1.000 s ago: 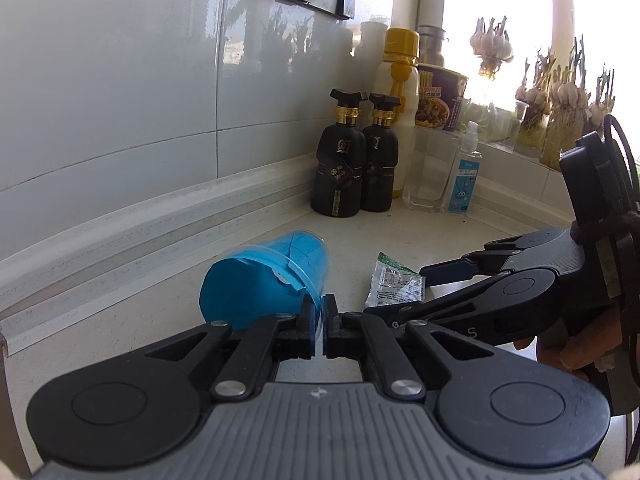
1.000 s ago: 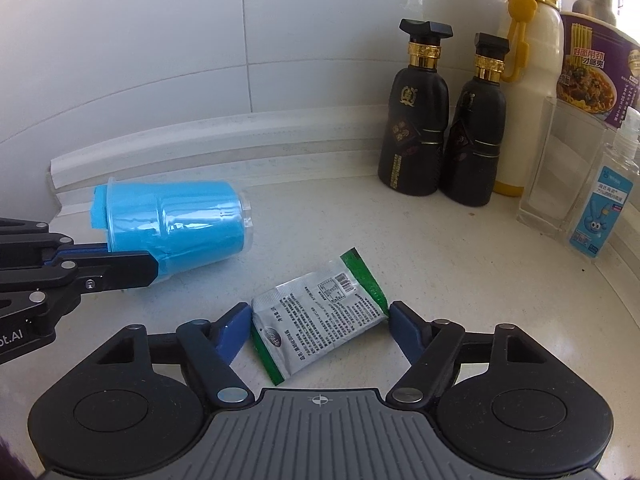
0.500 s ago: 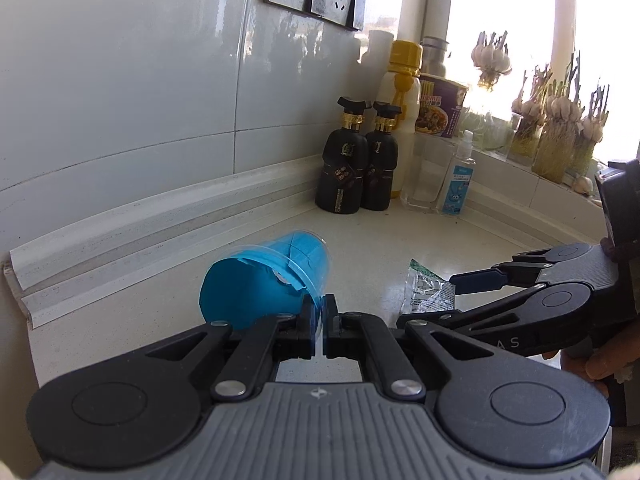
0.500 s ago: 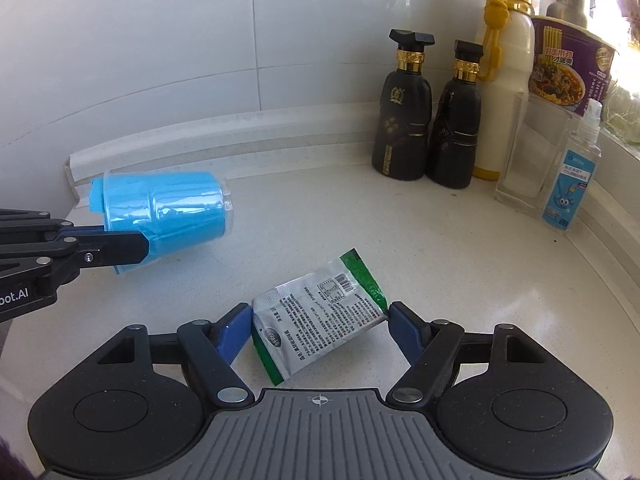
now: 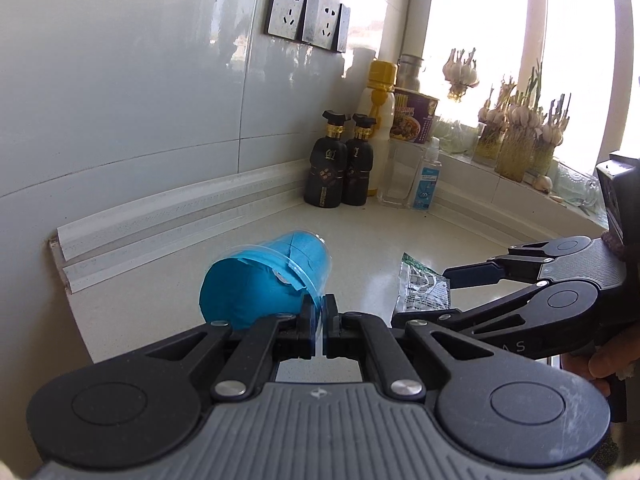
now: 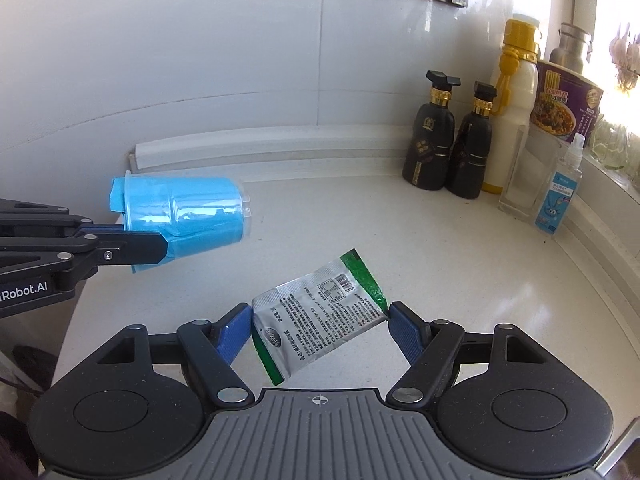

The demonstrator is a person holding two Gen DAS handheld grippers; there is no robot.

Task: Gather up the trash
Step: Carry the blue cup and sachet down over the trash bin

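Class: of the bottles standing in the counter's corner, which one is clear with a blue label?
The small clear plastic spray bottle at the right end; the two black bottles and the cream yellow-capped bottle are opaque.

You've drawn both grippers back from the wall and up. Blue cup [image 6: 184, 216] in left gripper [image 5: 322, 320] and sachet [image 6: 320, 316] in right gripper [image 6: 320, 326] now hang above the countertop [image 6: 460, 264]; bottles [image 5: 340, 168] look farther off.

Bright window [image 5: 480, 20] glare right, fisheye-bent edges
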